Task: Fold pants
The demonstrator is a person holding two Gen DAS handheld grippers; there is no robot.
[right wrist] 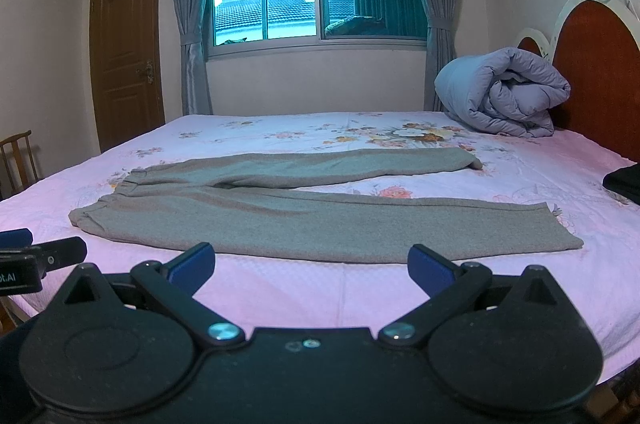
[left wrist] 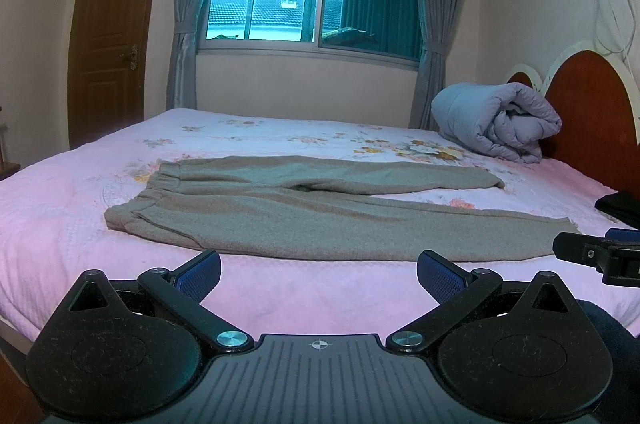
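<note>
Grey sweatpants (left wrist: pixel 280 212) lie flat on the bed (left wrist: pixel 280 288), waistband toward the door (left wrist: pixel 112 36), legs splayed toward the headboard (left wrist: pixel 592 112). My left tool (left wrist: pixel 319 270) and right tool (right wrist: pixel 311 262) hover short of the near leg, both spread apart, empty, ready to pinch.

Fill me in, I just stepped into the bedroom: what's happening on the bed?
A person is holding two sets of tongs over the near edge of the bed, about to fold pants. The grey pants lie spread flat on the pink floral sheet, waistband to the left, legs running right and slightly apart. The left tongs and right tongs are both open and hold nothing, short of the fabric. No fold has been made yet. A rolled quilt sits by the headboard.
</note>
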